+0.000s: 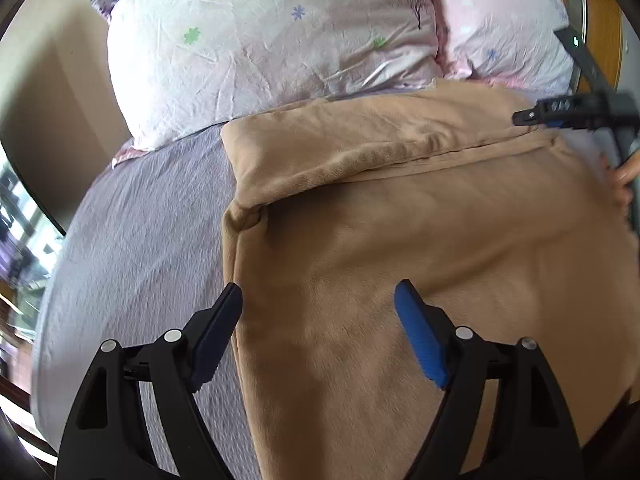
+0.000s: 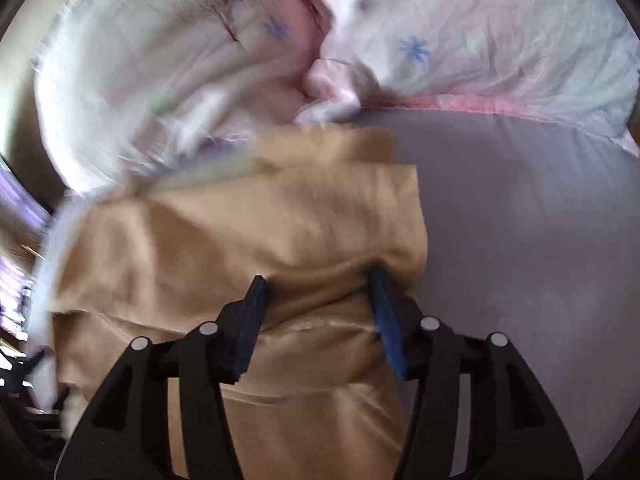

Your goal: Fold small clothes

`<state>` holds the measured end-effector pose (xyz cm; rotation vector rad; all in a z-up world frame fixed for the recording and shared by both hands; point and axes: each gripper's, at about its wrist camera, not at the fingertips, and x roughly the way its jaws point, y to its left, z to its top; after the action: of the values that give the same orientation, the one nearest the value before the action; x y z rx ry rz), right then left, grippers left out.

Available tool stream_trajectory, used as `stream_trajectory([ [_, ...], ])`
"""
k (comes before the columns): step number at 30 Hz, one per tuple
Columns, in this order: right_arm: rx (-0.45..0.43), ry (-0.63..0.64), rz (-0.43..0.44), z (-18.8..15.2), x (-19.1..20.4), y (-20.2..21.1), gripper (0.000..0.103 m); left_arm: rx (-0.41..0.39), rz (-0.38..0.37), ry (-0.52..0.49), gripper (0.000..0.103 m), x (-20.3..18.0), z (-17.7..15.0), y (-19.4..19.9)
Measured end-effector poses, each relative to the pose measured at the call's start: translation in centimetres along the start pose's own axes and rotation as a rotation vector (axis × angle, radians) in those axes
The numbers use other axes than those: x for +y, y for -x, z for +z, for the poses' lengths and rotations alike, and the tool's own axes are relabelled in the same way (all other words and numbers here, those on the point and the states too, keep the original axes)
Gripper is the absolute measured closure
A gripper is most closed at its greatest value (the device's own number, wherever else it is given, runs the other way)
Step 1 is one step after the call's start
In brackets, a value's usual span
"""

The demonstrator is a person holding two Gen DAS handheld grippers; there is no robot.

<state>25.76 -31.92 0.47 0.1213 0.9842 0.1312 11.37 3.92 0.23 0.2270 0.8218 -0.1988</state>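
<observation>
A tan fleece garment (image 1: 400,220) lies on the lilac bed sheet (image 1: 140,240), its far part folded back toward me in a band. My left gripper (image 1: 318,296) is open, hovering over the garment's left edge, one finger over the sheet and one over the cloth. My right gripper (image 2: 318,284) is open over the garment's right side (image 2: 280,232), with a raised fold of cloth between its fingers; that view is blurred. The right gripper also shows in the left wrist view (image 1: 524,116) at the garment's far right.
Two pale flowered pillows (image 1: 260,40) (image 2: 480,40) lie at the head of the bed just beyond the garment. A wooden headboard (image 1: 600,20) is at the far right. The bed's left edge (image 1: 44,300) drops off toward the room.
</observation>
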Motion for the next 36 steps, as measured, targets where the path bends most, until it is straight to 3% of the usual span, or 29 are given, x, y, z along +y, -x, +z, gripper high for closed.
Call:
stream_trajectory([
  [2,0.0,-0.048,0.032,-0.3,-0.8,1.3,0.048,-0.026,-0.075,0.038,0.023,0.9,-0.7,1.7],
  [7,-0.091,-0.068,0.379,-4.8,-2.7,8.3,0.03,-0.092,-0.269,0.087,0.019,3.7,-4.2,6.6],
  [10,-0.121,0.017,0.579,-10.3,-3.3,13.5,0.018,-0.118,-0.394,0.106,0.016,5.7,-7.9,9.8],
  [13,-0.099,0.104,0.67,-16.4,-4.1,17.6,0.01,-0.101,-0.437,0.113,0.013,6.7,-11.1,11.1],
  [16,-0.019,0.119,0.657,-22.3,-5.6,19.5,0.01,-0.045,-0.478,0.146,0.013,7.5,-15.0,11.5],
  [20,0.084,-0.019,0.563,-26.9,-8.8,18.4,0.009,0.022,-0.51,0.19,0.013,7.5,-17.8,9.9],
  [23,0.119,-0.099,0.533,-27.7,-9.9,15.9,0.009,0.064,-0.497,0.188,0.013,6.7,-18.3,8.0],
  [27,0.127,-0.127,0.642,-27.5,-9.4,12.4,0.011,0.074,-0.538,0.191,0.013,5.1,-17.6,5.9],
  [30,0.128,-0.136,0.723,-27.7,-8.6,10.7,0.029,0.067,-0.614,0.248,0.017,4.7,-17.2,5.1],
  [31,0.124,-0.143,0.753,-27.7,-8.5,10.4,0.048,0.067,-0.651,0.284,0.029,4.7,-17.2,4.8],
  [32,0.122,-0.148,0.785,-27.9,-8.2,10.1,0.076,0.076,-0.684,0.312,0.036,4.8,-17.4,4.3],
  [33,0.122,-0.146,0.806,-28.1,-8.0,10.0,0.092,0.089,-0.718,0.343,0.055,4.8,-17.6,3.9],
  [34,0.114,-0.135,0.819,-28.4,-7.8,10.3,0.097,0.098,-0.747,0.369,0.085,4.8,-17.7,3.7],
  [36,0.083,-0.117,0.853,-28.4,-7.8,11.3,0.097,0.103,-0.792,0.419,0.097,5.1,-18.1,3.7],
])
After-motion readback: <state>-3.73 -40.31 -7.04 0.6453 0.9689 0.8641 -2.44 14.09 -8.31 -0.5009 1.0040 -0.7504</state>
